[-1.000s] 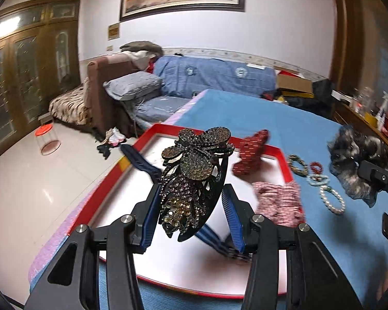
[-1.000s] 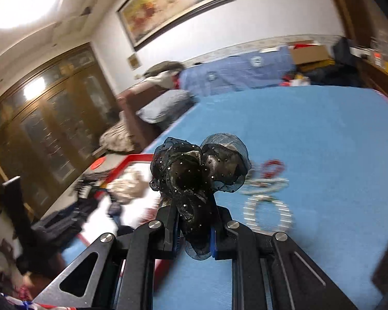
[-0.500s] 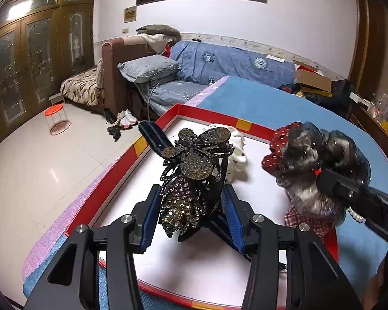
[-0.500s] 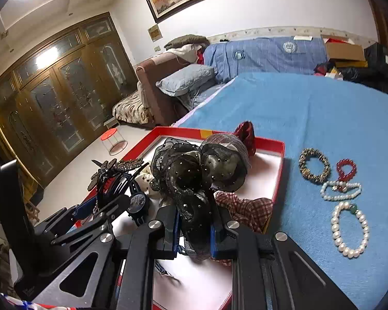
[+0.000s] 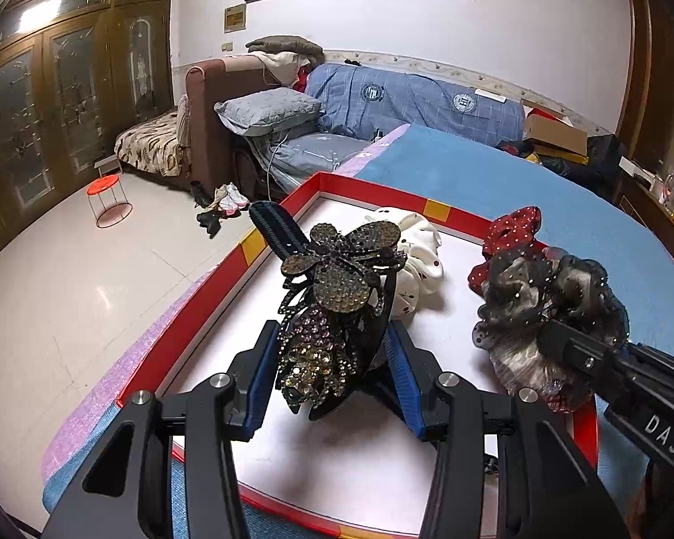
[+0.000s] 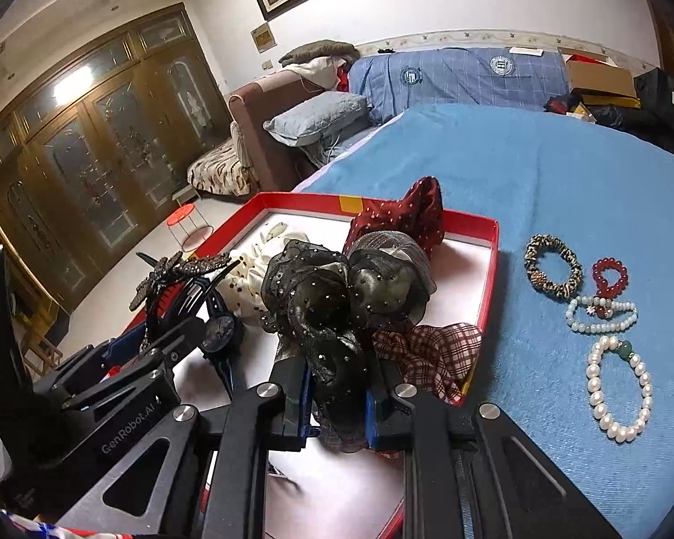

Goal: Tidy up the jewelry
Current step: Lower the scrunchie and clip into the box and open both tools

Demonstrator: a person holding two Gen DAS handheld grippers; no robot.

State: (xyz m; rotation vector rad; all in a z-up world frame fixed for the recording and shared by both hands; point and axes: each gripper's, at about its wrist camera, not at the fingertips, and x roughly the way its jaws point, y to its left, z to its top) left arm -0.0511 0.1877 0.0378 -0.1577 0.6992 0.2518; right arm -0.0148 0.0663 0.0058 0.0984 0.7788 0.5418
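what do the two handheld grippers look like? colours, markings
Both are matte black frames with triangular cut-outs and silver round screw heads; the fingers carry blue ribbed pads. The left gripper shows white "GenRobot.AI" lettering on its body in the right wrist view. The right gripper shows white "DAS" lettering in the left wrist view. No cables visible.

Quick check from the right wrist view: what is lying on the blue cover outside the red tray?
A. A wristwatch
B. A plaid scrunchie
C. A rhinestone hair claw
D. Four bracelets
D: the leopard-print bracelet, red bead bracelet, small pearl bracelet and large pearl bracelet lie on the blue cover, outside the red tray.
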